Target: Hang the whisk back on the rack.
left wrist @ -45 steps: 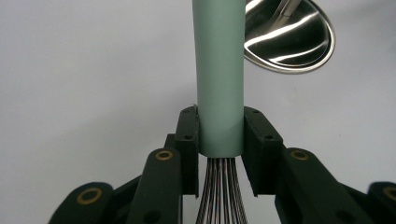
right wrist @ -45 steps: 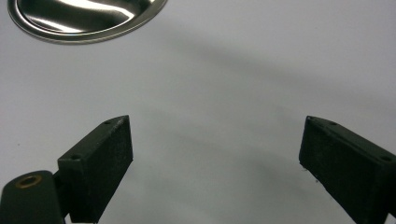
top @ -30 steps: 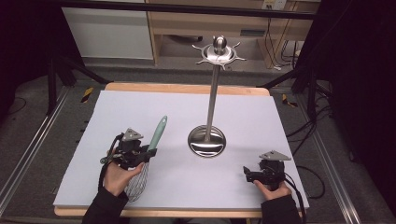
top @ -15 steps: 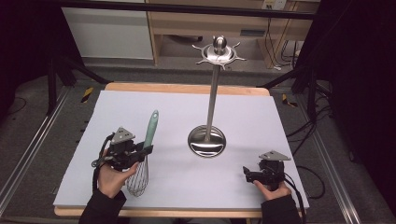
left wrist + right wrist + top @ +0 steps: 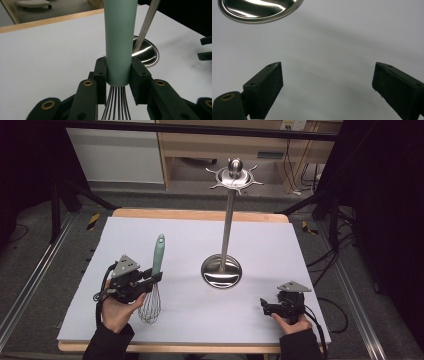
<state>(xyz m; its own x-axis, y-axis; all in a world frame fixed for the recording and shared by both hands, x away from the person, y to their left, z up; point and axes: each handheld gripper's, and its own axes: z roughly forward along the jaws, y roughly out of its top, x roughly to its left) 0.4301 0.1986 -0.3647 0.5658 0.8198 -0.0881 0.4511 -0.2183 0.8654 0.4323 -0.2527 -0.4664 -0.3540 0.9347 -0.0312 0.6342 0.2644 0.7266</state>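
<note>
We noted the left claw (image 5: 118, 75) clamped on the whisk (image 5: 154, 280), jaws pinching the base of its green handle just above the wires, at the near-left of the white worktop (image 5: 310, 250). The whisk stood roughly upright, wire end down. The right claw (image 5: 327, 87) rested wide apart and empty at the near right. The steel hanging stand (image 5: 227, 220) stood centre, its hook crown high up. We judged the risks: the smooth round handle could rotate or slip in so low a grip, and a swinging whisk could knock the tall, narrow stand.
</note>
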